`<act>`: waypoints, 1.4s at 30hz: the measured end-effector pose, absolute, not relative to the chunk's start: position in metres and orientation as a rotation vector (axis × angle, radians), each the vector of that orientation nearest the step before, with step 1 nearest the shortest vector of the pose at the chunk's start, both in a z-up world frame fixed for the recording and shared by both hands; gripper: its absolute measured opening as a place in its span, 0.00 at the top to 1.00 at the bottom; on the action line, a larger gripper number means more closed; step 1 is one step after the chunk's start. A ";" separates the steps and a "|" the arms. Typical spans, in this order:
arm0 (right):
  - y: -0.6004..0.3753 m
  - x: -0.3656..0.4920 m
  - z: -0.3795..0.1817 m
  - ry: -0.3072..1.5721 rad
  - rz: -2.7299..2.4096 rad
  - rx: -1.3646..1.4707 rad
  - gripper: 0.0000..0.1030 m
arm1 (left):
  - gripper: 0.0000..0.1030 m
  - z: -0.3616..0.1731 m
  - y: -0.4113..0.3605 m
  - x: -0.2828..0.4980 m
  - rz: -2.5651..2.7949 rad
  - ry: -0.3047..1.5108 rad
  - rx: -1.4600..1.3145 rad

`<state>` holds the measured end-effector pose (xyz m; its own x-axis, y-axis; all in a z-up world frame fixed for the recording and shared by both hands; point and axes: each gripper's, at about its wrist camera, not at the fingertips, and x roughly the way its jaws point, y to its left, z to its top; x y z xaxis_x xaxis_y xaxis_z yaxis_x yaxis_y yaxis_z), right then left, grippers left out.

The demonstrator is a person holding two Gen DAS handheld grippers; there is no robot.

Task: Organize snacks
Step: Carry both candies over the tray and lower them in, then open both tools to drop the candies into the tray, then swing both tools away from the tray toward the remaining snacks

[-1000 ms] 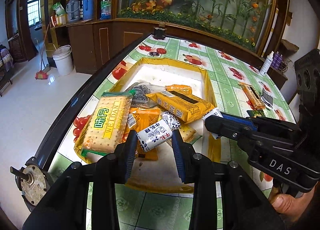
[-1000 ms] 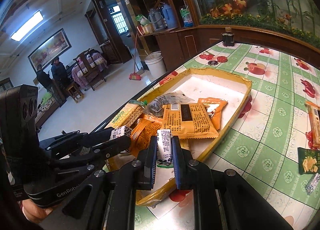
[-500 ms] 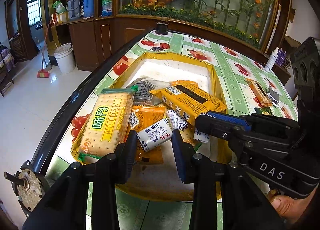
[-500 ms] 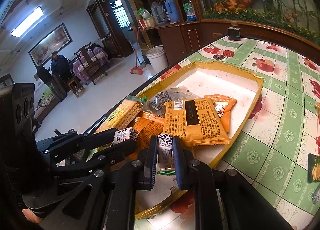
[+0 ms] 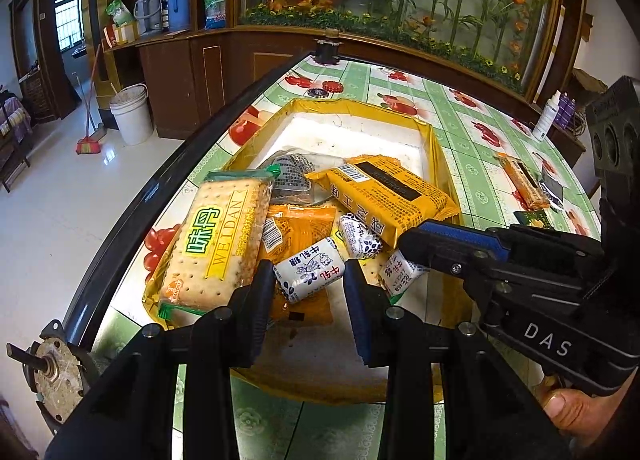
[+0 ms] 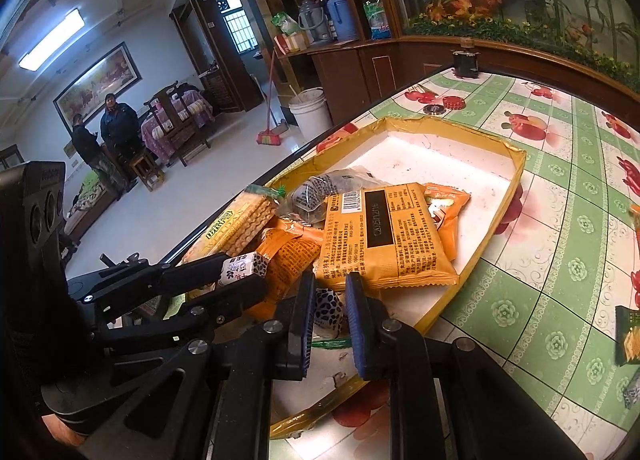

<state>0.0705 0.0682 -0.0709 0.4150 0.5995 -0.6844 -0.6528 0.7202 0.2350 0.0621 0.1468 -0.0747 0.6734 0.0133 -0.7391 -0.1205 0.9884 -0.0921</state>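
I hold a white milk candy (image 5: 310, 274) crosswise between the pads of my left tongs (image 5: 309, 280), which are closed on its two ends, just above the near part of the yellow tray (image 5: 434, 139). My right tongs (image 6: 326, 310) are all but closed, and a second white candy (image 6: 329, 310) stands between their blue pads; whether the pads actually press on it I cannot tell, since a thin gap shows on the right side. In the left view that same candy (image 5: 398, 272) pokes out under the right tongs' black tip, near the tray's right rim. Beyond both tongs the tray carries a heap: a long cracker pack (image 5: 218, 244) on the left, an orange packet (image 5: 296, 227) under it, a large yellow packet (image 5: 384, 191) lying across the middle, and one more loose candy (image 5: 360, 238) between them. The tray's far half is bare white. It sits on a table covered in a green-checked cloth with fruit prints (image 5: 476, 163); a few more snacks (image 5: 524, 183) lie on the cloth well to the right. Past the table's left edge are a pale tiled floor, a white bucket (image 5: 130, 113), a broom, and dark wood cabinets; two people (image 6: 108, 135) stand far across the room.
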 end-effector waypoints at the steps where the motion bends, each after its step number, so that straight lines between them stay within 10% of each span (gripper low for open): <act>1: 0.067 0.070 -0.071 0.828 0.784 -0.070 0.82 | 0.67 -0.074 0.147 0.062 0.081 0.829 -0.137; 12: 0.037 0.062 -0.058 0.789 0.756 -0.004 0.35 | 0.35 -0.063 0.142 0.050 0.128 0.794 -0.119; 42: -0.148 0.008 -0.002 0.402 0.521 0.573 0.07 | 0.34 -0.033 0.059 -0.002 -0.006 0.646 -0.386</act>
<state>0.0085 -0.1480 -0.0016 0.7971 0.5650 -0.2130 -0.3489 0.7188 0.6013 -0.0023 0.0592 -0.0333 0.8011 -0.1246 -0.5855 -0.1130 0.9290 -0.3524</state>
